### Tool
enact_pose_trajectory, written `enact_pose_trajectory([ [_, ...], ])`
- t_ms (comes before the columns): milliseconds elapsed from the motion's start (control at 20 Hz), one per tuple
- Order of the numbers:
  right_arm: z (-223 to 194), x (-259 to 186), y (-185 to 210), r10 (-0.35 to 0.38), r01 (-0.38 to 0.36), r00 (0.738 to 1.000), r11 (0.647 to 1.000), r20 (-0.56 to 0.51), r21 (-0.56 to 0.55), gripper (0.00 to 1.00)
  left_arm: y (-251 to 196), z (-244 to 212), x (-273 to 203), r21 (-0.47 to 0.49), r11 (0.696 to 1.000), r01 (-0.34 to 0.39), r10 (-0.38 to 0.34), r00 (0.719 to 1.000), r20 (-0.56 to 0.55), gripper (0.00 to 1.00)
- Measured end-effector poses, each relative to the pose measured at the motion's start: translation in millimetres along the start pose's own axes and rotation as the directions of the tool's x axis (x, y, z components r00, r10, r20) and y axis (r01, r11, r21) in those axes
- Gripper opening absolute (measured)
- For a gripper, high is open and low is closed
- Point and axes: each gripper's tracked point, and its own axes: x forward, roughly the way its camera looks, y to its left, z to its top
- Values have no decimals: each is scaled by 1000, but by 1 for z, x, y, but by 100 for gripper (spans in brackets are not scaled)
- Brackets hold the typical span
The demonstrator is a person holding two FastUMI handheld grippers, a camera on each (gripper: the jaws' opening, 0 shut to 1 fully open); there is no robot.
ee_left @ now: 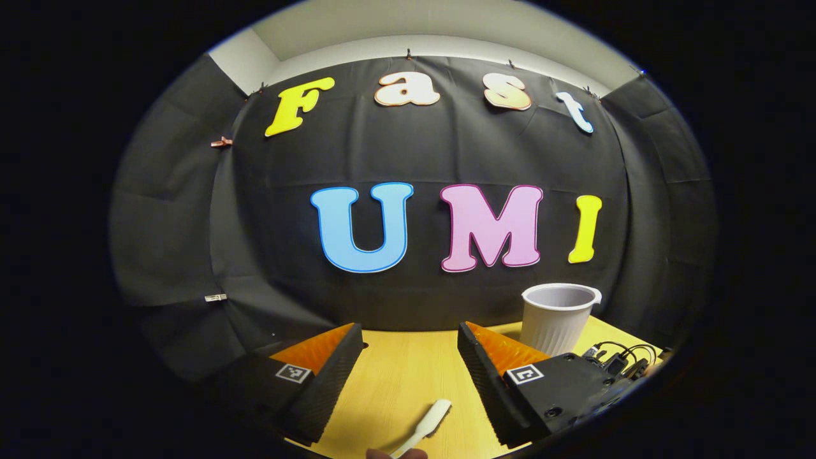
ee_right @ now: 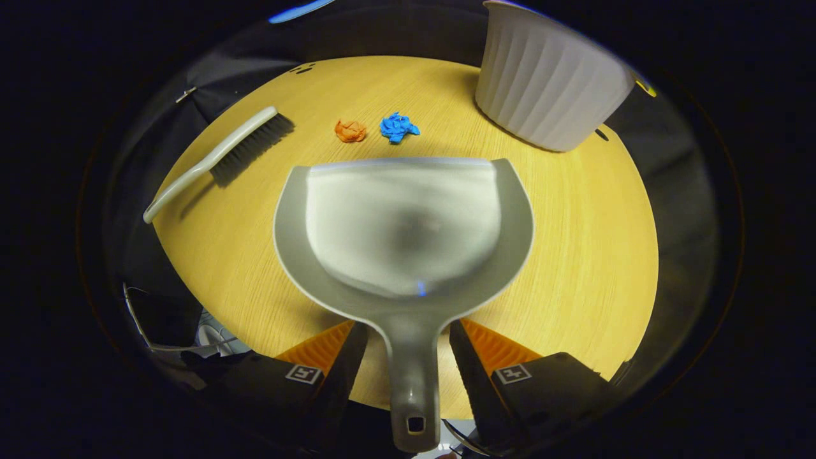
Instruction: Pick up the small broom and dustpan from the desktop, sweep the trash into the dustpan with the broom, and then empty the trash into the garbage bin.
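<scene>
Wooden tabletop (ee_right: 574, 268) carries one dustpan (ee_right: 401, 223), one broom (ee_right: 217, 159), two crumpled scraps and one white ribbed bin (ee_right: 548, 83). In the right gripper view the grey dustpan lies flat at the middle, its long axis running near to far, mouth toward the far side and handle coming back between the right gripper (ee_right: 408, 357) fingers; these stand apart on either side of the handle, and whether they touch it I cannot tell. The broom lies at the far left, slanting, bristles at its far end, handle nearer. An orange scrap (ee_right: 350, 131) and a blue scrap (ee_right: 398, 127) sit just beyond the pan's mouth. The left gripper (ee_left: 408, 376) is wide open, holding nothing, above the broom's white handle tip (ee_left: 428, 422).
</scene>
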Motion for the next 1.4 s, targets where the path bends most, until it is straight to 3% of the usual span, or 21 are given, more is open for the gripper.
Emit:
enact_pose_trajectory([
  [250,7,6,-3,12,-11,999,1000,-36,25,73,-1,-12,2,-4,1000,-23,22,999,-30,96],
  [300,5,7,-5,9,-8,999,999,-50,33,55,-2,-16,3,-4,1000,-29,29,999,-40,95],
  [400,7,4,-6,10,-7,998,999,-56,44,42,-2,-21,3,-8,999,-43,42,998,-54,95],
  [700,11,6,-5,47,-46,999,998,22,-41,37,4,-51,2,26,996,-90,92,987,-128,95],
  [750,9,3,-7,52,-49,998,996,33,-78,36,4,-56,3,42,995,-87,92,985,-146,95],
  [800,10,-5,-9,70,-63,996,992,56,-111,36,-3,-76,6,70,997,-39,53,977,-206,96],
  [900,9,-16,-13,93,-84,994,987,61,-137,36,-18,-117,11,66,995,78,-51,941,-334,95],
  [1050,6,-26,-22,102,-90,993,979,59,-183,39,-29,-167,12,33,984,177,-140,868,-476,97],
  [1300,0,-37,-34,97,-81,993,972,63,-220,36,-33,-246,14,2,959,283,-203,692,-693,96],
  [1350,-1,-38,-35,100,-83,993,973,65,-216,39,-33,-264,13,-6,955,297,-207,649,-732,96],
  [1400,-2,-39,-36,103,-87,993,973,65,-213,36,-32,-281,10,-10,950,313,-206,600,-773,96],
])
